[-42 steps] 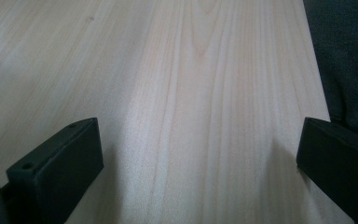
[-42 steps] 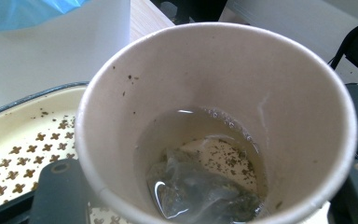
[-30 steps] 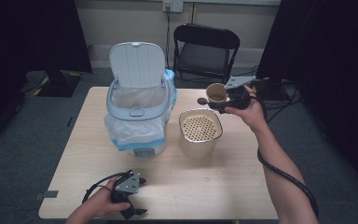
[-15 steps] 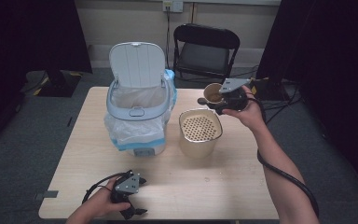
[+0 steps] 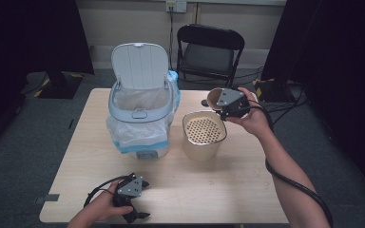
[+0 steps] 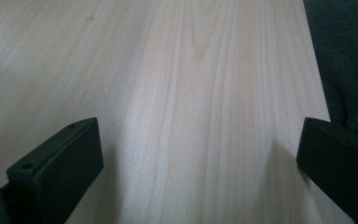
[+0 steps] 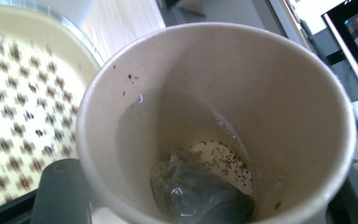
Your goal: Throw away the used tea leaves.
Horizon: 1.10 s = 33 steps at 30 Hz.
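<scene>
Paper cup (image 7: 214, 126) sits clamped between the jaws of our right gripper (image 5: 229, 105), held tilted just above and behind the rim of the cream strainer pot (image 5: 203, 135) near the middle of the table (image 5: 247, 190). A soaked tea bag (image 7: 200, 191) and a little liquid lie at the cup's bottom, with dark flecks stuck up its wall.

We judge the pour to be the risky part. The cup is thin, soft paper, so a harder squeeze could buckle it and slop tea over the wood; too light a hold and the wet, smooth wall may slip as we tip it. The tea bag is limp and heavy with water, so it may cling inside or drop all at once and splash past the perforated insert. We could also overshoot the pot, whose opening is not wide.

Beside the pot stands a rounded plastic bin (image 5: 140, 118), lid up, lined with a crinkled clear bag. Our left gripper (image 5: 130, 202) rests on the pale, fine-grained tabletop, jaws wide apart and holding nothing.
</scene>
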Available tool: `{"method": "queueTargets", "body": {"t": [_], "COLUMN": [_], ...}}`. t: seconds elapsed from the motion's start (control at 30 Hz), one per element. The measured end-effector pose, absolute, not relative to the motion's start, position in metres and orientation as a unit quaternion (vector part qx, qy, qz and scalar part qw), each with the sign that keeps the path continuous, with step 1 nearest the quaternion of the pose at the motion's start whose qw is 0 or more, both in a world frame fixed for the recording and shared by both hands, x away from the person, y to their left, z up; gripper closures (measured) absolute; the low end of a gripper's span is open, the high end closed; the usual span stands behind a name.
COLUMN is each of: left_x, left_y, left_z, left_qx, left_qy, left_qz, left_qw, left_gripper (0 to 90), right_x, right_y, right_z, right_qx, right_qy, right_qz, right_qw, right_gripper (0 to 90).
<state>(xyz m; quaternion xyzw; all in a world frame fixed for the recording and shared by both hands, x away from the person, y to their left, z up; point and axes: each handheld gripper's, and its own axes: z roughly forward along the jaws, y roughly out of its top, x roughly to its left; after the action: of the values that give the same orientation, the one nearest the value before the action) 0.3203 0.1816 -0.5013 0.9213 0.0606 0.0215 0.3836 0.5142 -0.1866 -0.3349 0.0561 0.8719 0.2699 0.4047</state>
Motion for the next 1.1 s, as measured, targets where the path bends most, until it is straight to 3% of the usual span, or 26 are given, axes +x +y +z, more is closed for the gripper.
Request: {"method": "queueTargets", "body": {"t": [0.23,0.4,0.77,1.1], "left_x": [0.320,0.320,0.320,0.320], "left_y": [0.182,0.181,0.182,0.182], "left_z": [-0.501,-0.502,-0.501,-0.501], "left_qx": [0.921,0.921,0.921,0.921], "left_qy": [0.060,0.060,0.060,0.060], "left_qz": [0.021,0.021,0.021,0.021], "left_qw": [0.384,0.385,0.385,0.384], "left_gripper": [0.0,0.0,0.0,0.0], "right_x": [0.502,0.495,0.474,0.467], "right_y": [-0.172,-0.163,-0.147,-0.145], "right_z": [-0.338,-0.347,-0.361,-0.355], "right_qx": [-0.016,-0.058,-0.247,-0.283], "right_qy": [0.871,0.868,0.734,0.658], "right_qz": [0.162,0.110,-0.096,-0.133], "right_qw": [0.463,0.481,0.625,0.685], "right_gripper": [29.0,29.3,29.3,28.5]}}
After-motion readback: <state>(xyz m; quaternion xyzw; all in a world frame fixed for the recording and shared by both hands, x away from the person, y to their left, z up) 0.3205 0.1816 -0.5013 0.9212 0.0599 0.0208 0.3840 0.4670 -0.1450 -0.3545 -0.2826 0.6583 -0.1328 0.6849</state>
